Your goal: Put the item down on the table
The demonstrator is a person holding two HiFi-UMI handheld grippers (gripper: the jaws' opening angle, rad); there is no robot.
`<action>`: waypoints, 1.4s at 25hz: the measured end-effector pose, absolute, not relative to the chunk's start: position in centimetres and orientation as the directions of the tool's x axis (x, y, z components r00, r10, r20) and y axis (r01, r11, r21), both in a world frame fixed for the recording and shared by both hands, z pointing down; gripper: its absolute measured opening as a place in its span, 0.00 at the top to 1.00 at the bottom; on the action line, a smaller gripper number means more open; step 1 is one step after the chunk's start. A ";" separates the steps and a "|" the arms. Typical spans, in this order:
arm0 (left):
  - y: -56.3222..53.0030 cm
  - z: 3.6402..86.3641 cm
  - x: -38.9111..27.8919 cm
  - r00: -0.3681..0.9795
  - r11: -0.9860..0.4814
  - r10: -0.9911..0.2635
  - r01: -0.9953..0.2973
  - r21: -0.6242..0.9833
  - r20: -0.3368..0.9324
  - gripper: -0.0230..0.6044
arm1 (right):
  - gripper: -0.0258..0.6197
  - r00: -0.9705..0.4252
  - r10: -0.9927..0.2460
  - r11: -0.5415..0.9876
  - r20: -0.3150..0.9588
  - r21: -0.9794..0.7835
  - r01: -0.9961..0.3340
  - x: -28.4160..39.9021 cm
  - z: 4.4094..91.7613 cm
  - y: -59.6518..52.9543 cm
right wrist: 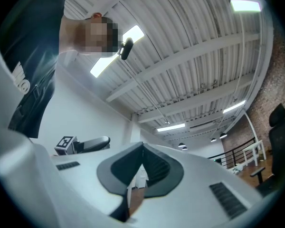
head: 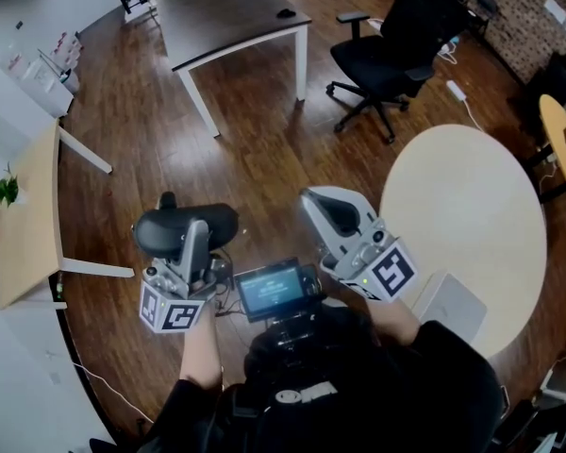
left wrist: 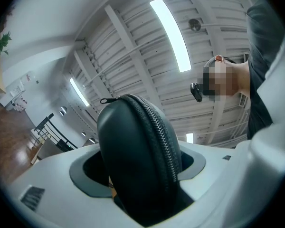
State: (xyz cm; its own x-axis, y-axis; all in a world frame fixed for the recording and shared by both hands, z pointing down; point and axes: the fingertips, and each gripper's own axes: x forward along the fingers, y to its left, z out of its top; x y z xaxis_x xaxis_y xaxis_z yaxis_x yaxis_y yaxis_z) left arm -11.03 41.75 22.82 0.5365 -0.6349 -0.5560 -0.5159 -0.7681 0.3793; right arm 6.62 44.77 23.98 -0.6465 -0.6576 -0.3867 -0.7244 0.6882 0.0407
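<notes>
The black oval zippered case [left wrist: 137,156] is sitting clamped between the left gripper's [head: 193,245] jaws, over the dark wooden floor [head: 264,149]. The right gripper [head: 335,217] is carrying nothing, its jaws pressed together, beside the round beige table [head: 462,215].

1. No word, number or brand can be read anywhere here.
2. The left gripper [head: 191,229] carries a cube [head: 174,311] with black-and-white square patterns, which are codes, not letters. The right gripper [head: 316,201] has a cube [head: 389,274] just like it.
3. The small screen [head: 269,289] at the person's chest glows, but its content is too small to read.
4. White print on the dark shirt [right wrist: 20,82] is cut off and illegible.
</notes>
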 end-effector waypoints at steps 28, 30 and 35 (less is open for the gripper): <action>30.7 23.0 -8.5 0.534 -0.761 -0.641 -0.532 0.370 -0.552 0.43 | 0.96 -0.647 -0.638 0.703 -0.418 0.027 -0.711 9.5 24.0 32.8; 29.2 23.1 -8.9 0.540 -0.768 -0.634 -0.522 0.371 -0.553 0.43 | 0.96 -0.640 -0.647 0.696 -0.414 0.024 -0.718 8.9 24.0 31.3; 26.0 23.4 -10.6 0.556 -0.787 -0.614 -0.492 0.373 -0.561 0.43 | 0.96 -0.638 -0.653 0.686 -0.408 0.038 -0.726 6.5 23.8 28.6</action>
